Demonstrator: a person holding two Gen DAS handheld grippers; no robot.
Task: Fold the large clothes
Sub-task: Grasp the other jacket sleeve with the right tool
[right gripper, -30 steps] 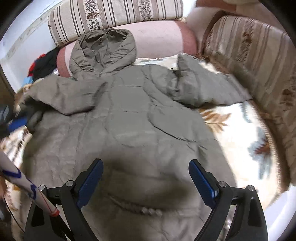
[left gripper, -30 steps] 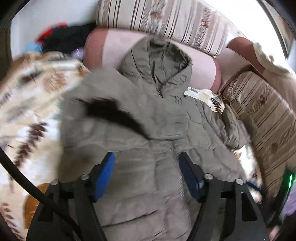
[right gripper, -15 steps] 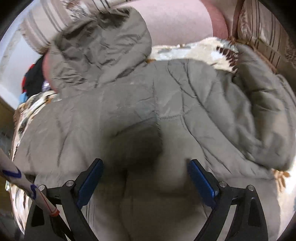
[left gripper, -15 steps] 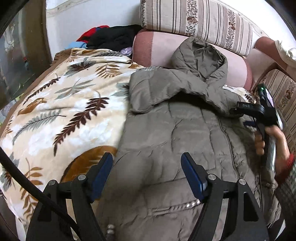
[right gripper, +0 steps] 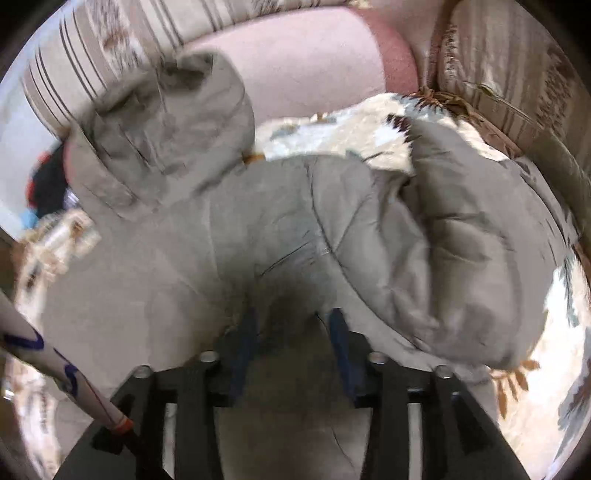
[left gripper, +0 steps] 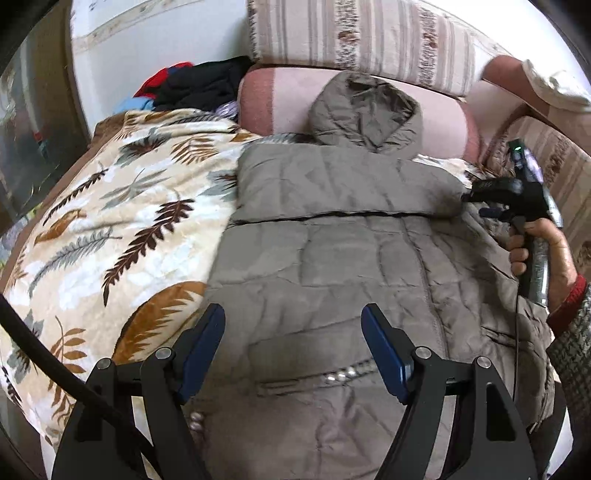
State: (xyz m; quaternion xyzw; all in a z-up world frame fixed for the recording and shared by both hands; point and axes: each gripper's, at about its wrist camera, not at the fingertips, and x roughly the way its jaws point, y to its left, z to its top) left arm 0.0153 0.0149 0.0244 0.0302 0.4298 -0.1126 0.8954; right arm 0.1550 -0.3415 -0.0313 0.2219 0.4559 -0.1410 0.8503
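A large olive-grey hooded puffer jacket (left gripper: 332,258) lies on a leaf-print blanket on a sofa, hood (left gripper: 364,110) against the pink bolster. Its left sleeve (left gripper: 332,184) is folded across the chest. My left gripper (left gripper: 293,347) is open and empty above the jacket's lower front. My right gripper (right gripper: 291,325) has closed on a bunch of jacket fabric near the right shoulder; it also shows at the right in the left wrist view (left gripper: 491,195). The right sleeve (right gripper: 480,266) lies bunched to the right.
The leaf-print blanket (left gripper: 110,240) covers the seat to the left. A pink bolster (left gripper: 277,103) and striped cushions (left gripper: 351,33) stand behind. A pile of dark and red clothes (left gripper: 192,86) sits at the back left. The striped sofa arm (right gripper: 517,74) rises at right.
The left sleeve has been laid across the chest and my left gripper drew back, open. My right gripper moved in to the right shoulder and its jaws closed on the fabric.
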